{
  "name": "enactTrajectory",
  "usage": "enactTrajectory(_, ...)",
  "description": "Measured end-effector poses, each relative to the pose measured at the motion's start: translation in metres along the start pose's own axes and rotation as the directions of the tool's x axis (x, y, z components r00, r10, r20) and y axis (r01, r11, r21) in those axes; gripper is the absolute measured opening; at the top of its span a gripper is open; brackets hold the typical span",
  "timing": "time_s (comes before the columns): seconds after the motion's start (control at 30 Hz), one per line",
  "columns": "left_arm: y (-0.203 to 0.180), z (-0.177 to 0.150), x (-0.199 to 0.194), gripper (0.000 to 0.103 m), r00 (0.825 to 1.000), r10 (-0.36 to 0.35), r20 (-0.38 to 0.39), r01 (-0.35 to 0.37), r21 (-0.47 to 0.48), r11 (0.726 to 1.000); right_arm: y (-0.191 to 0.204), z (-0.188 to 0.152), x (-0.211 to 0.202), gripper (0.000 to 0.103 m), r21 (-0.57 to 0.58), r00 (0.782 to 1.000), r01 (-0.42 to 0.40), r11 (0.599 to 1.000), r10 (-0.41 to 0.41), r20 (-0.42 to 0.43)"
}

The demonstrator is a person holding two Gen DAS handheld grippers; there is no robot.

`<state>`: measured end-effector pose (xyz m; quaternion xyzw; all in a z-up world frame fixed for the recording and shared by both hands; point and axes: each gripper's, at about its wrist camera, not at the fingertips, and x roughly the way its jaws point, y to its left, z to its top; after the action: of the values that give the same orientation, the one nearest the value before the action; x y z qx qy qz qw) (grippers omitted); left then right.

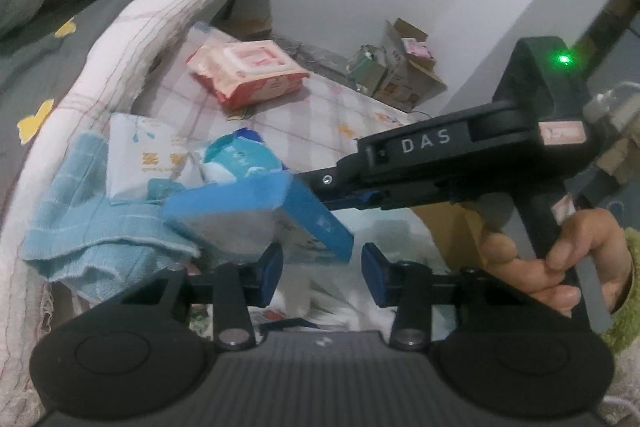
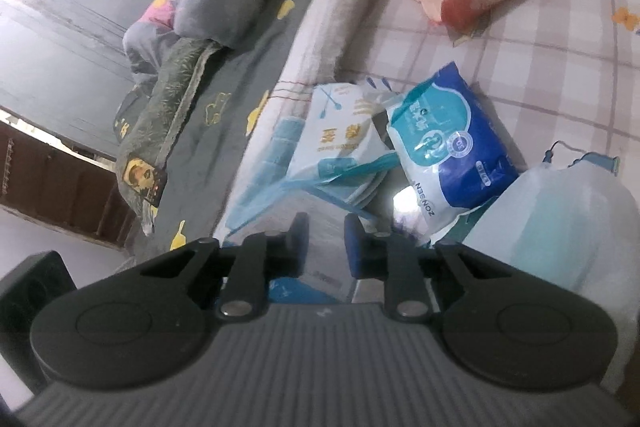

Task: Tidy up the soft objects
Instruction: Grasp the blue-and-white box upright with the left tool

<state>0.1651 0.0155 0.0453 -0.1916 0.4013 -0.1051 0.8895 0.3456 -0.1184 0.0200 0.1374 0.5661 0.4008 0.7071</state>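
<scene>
Both grippers on one blue tissue pack

Right gripper (image 1: 296,183) clamps the blue pack (image 1: 256,219); left gripper (image 1: 322,267) stands narrow around its lower corner at six o'clock, contact unclear.

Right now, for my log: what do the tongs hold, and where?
Right tongs pinch the blue pack at its upper edge; left tongs straddle its lower corner, contact unclear.

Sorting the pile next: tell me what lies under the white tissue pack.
The white tissue pack rests partly on the light blue towel, which spreads out on the bed's checked sheet. Whether anything else lies beneath it cannot be seen; the pack and towel cover that spot.
</scene>
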Motion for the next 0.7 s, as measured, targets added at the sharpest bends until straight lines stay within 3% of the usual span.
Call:
enactTrajectory(0.17, -0.009, -0.013, -0.004, 0.044, 1.000, -0.001, 0.001, 0.001, 0.027, 1.000, -0.006, -0.016, -0.009, 0.017, 0.014, 1.000, 0.012, 1.000, -0.012, -0.001)
enactTrajectory(0.37, 0.011, -0.038, -0.002, 0.046, 0.999, 0.017, -0.034, -0.017, -0.005, 1.000, -0.017, -0.035, -0.003, 0.016, 0.023, 0.999, 0.039, 0.999, -0.038, -0.020)
enactTrajectory(0.53, 0.031, -0.055, -0.012, 0.055, 0.998, 0.028, -0.064, -0.030, -0.036, 0.999, -0.015, -0.043, 0.002, 0.017, 0.004, 0.999, 0.046, 0.999, -0.046, -0.027)
enactTrajectory(0.7, 0.035, -0.043, -0.032, 0.059, 0.999, 0.036, 0.025, -0.036, -0.021, 0.999, -0.013, -0.042, -0.002, 0.017, -0.010, 0.998, 0.057, 0.998, -0.057, 0.001)
